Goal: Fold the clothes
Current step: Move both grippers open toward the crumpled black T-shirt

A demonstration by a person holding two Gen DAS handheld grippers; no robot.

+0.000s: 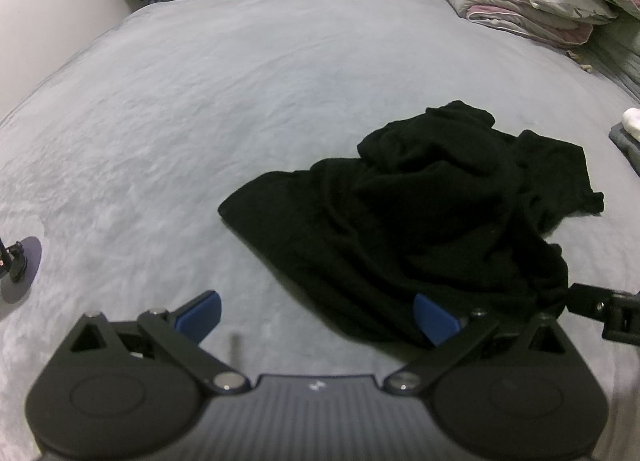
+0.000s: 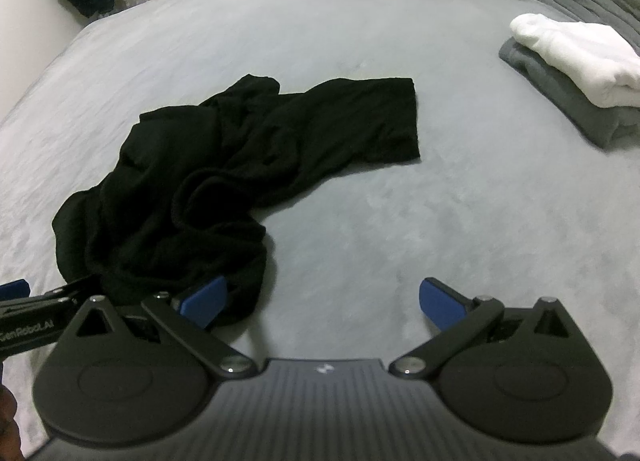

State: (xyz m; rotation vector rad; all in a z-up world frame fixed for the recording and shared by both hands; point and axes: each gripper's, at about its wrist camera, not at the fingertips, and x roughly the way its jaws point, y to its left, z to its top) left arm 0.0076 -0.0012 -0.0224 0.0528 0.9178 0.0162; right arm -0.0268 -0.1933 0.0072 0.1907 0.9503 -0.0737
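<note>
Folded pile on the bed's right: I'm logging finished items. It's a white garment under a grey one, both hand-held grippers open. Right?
Not quite: the white garment lies on top of the grey one, as the right wrist view shows. Both hand-held grippers, left and right, are open.

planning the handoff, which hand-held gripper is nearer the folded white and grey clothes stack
Right. The right hand-held gripper is open over bare bed, with the stack of folded clothes ahead to its right. The left hand-held gripper sits beyond the black garment, farther away.

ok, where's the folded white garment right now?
Far right on the bed, stacked on a folded grey garment: the white garment is upper right in the right wrist view, clear of the black garment.
</note>
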